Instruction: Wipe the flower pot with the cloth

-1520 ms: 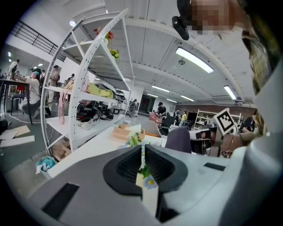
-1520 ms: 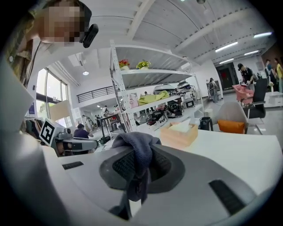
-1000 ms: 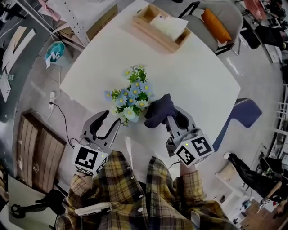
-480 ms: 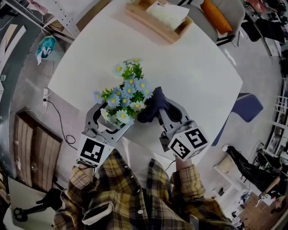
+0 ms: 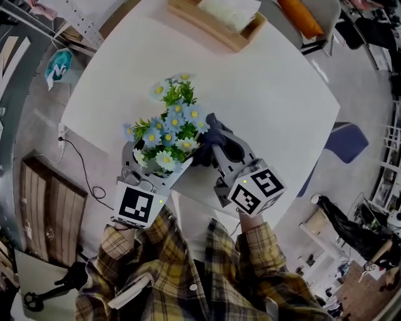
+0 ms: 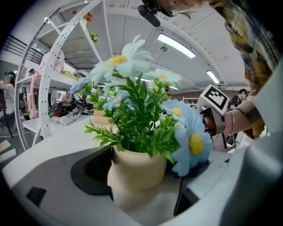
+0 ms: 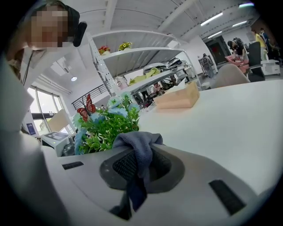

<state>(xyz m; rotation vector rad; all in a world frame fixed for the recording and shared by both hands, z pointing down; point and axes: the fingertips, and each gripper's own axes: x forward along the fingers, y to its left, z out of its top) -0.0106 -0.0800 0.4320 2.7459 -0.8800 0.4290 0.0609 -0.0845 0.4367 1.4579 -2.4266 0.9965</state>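
Note:
A cream flower pot [image 6: 137, 170] with blue and white daisies [image 5: 166, 133] stands near the front edge of the white table [image 5: 269, 94]. My left gripper [image 5: 156, 164] has just been opening its jaws. They now stand wide on either side of the pot [image 5: 164, 178], with a dark gap showing at the right jaw in the left gripper view. My right gripper [image 5: 213, 143] is shut on a dark blue cloth [image 7: 137, 150]. The cloth [image 5: 210, 133] hangs right beside the flowers [image 7: 106, 126], on their right.
A wooden box [image 5: 216, 19] holding white tissue sits at the table's far edge. Behind it is a chair with an orange cushion [image 5: 301, 15]. A cable [image 5: 81, 169] lies on the floor to the left, and a blue mat [image 5: 341, 147] to the right.
My left gripper has moved in from the pot's left, and its jaws have spread around the pot. My right gripper has brought the cloth closer to the flowers.

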